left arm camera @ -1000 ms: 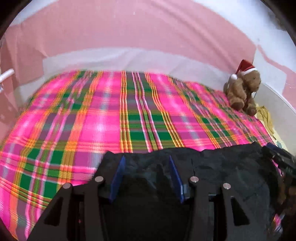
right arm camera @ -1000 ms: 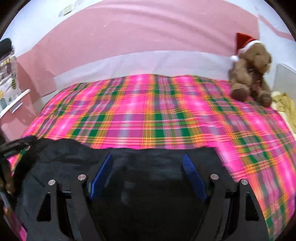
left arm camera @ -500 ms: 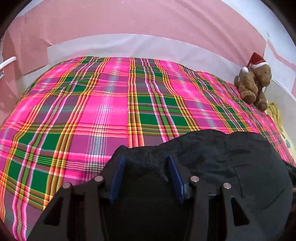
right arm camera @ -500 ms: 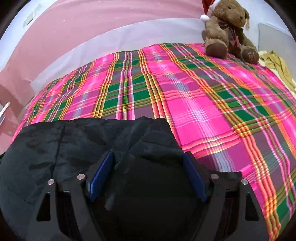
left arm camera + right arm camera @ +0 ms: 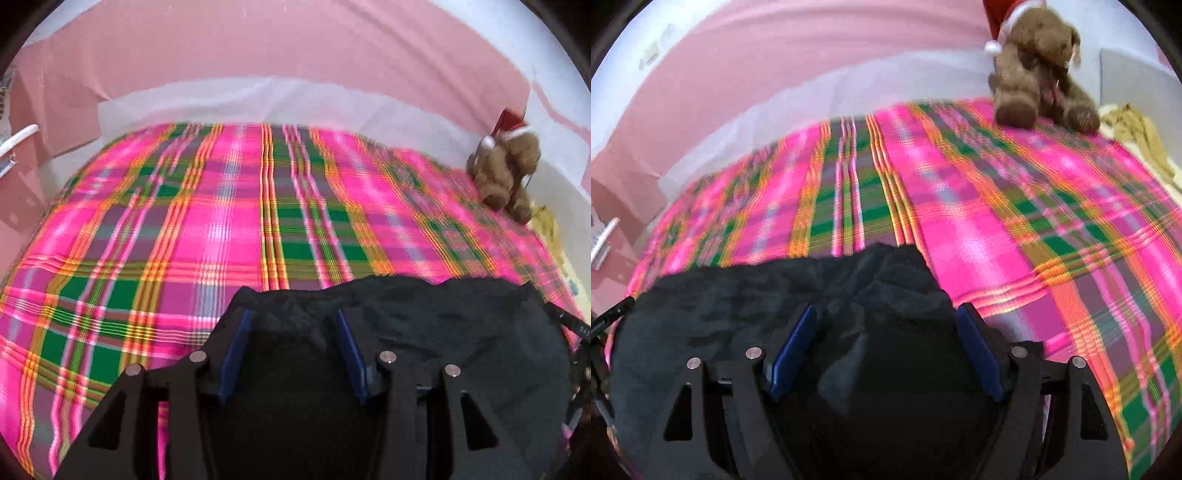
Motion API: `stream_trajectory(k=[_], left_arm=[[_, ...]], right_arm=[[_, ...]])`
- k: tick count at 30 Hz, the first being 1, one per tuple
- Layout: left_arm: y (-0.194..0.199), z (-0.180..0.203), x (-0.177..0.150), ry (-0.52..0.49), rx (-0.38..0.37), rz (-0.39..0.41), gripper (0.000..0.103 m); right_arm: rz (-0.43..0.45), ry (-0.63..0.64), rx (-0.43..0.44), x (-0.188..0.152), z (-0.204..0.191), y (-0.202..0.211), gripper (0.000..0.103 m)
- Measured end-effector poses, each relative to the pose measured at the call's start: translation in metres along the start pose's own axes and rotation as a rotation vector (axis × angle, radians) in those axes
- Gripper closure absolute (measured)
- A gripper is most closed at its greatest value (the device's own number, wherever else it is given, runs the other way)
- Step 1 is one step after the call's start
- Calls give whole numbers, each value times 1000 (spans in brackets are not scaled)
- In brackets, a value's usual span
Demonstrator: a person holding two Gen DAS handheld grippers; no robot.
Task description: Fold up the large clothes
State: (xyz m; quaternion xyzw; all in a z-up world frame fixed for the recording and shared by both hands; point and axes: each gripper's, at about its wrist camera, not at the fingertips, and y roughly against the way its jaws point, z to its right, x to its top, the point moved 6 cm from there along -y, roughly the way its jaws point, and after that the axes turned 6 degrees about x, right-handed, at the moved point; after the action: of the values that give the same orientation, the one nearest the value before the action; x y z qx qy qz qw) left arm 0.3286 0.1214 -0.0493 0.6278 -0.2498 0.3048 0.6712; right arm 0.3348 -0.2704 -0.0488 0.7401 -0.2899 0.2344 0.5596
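A large black garment (image 5: 461, 332) hangs between my two grippers over a bed with a pink, green and orange plaid cover (image 5: 229, 229). My left gripper (image 5: 291, 325) has its blue-padded fingers (image 5: 236, 347) closed on the garment's left corner, with cloth bunched between them. My right gripper (image 5: 886, 325) holds the other corner of the black garment (image 5: 731, 306), cloth bunched between its blue pads (image 5: 979, 347). Each view shows the other gripper's tip at its edge. The garment's lower part is hidden below both grippers.
A brown teddy bear in a red Santa hat (image 5: 506, 173) sits at the bed's far right corner, also in the right wrist view (image 5: 1034, 66). A yellowish cloth (image 5: 1137, 133) lies beside it. A pink wall (image 5: 295, 55) stands behind the bed.
Both grippers have swung with the garment; the views tilted down toward the bed and back up. The right view is now closer to the teddy bear. The grips have not changed.
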Motion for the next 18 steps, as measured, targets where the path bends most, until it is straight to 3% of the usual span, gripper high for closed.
stream_trajectory(k=[5,9,18], left_arm=[[39,-8,-12,26,-59,68,54],[8,-12,-33,24,-34,8,51],[-3,-8,-39,27,-23,29,51]], right_arm=[[91,58,-6,-8,-4,39,26],[3,12,-30,-26,16,3,26],[-8,-7,-38,-34,24,-15,25]])
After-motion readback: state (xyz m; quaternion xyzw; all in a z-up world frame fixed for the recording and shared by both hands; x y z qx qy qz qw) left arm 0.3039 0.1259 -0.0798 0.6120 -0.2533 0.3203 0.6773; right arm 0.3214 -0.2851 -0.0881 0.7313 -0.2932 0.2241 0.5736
